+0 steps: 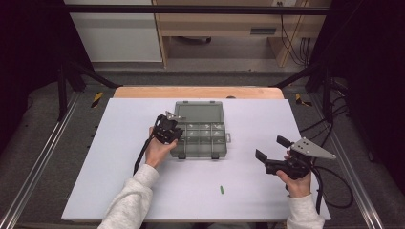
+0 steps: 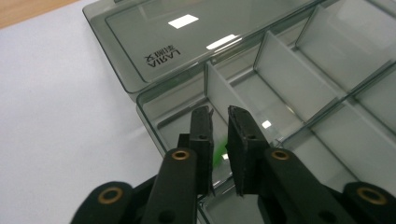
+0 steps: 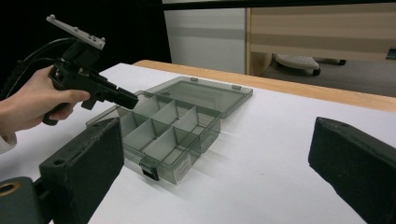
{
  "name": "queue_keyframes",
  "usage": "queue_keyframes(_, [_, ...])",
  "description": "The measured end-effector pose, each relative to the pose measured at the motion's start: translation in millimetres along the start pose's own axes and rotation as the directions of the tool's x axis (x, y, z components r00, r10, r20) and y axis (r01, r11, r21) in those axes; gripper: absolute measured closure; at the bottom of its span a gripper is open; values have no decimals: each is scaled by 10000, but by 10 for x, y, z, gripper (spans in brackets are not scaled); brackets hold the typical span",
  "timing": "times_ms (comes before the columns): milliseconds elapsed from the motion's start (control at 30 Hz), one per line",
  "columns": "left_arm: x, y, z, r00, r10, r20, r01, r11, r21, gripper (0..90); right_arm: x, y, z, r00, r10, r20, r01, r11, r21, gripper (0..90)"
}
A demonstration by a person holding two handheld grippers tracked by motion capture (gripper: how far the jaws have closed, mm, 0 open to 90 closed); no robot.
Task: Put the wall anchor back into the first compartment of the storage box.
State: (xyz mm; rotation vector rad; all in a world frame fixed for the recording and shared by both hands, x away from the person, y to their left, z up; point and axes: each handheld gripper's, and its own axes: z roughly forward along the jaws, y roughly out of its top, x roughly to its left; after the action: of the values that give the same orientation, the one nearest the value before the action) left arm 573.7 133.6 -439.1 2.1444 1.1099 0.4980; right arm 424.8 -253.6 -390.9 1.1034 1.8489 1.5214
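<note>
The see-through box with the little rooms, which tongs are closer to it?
The left tongs: their tips are over the box, at a corner compartment. The right tongs wait apart, off to its right on the white table.

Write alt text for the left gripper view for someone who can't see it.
The left gripper, its two black jaws slightly apart, reaches into a corner compartment of an open smoky-clear organizer box with a small green piece between the jaws. The box lid lies flat behind on a white table.

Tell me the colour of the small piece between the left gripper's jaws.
Bright green piece; the left gripper view shows it best.
</note>
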Motion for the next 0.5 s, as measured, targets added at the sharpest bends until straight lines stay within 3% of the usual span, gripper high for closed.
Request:
queue_keyframes(67, [-9,17,-51,9998,-213,0,213,9992,-352,764,-5,0,-2,10000,-36,-22,36,10000,-4,38])
queue_keyframes(133, [-2,25,-93,9999,-141,69,144,9991,-406,734,-7,0,-4,10000,-29,-14,29,10000,-7,38])
queue_keyframes(200, [-15,48,-213,9996,-255,155,267,9961,-845,694,-7,0,-6,10000,-13,-1,13,10000,11,38])
queue_keyframes(500, [-174,81,-579,9974,-299,653,428,9774,-2071,430,2,3,-6,10000,35,8,-35,10000,16,38])
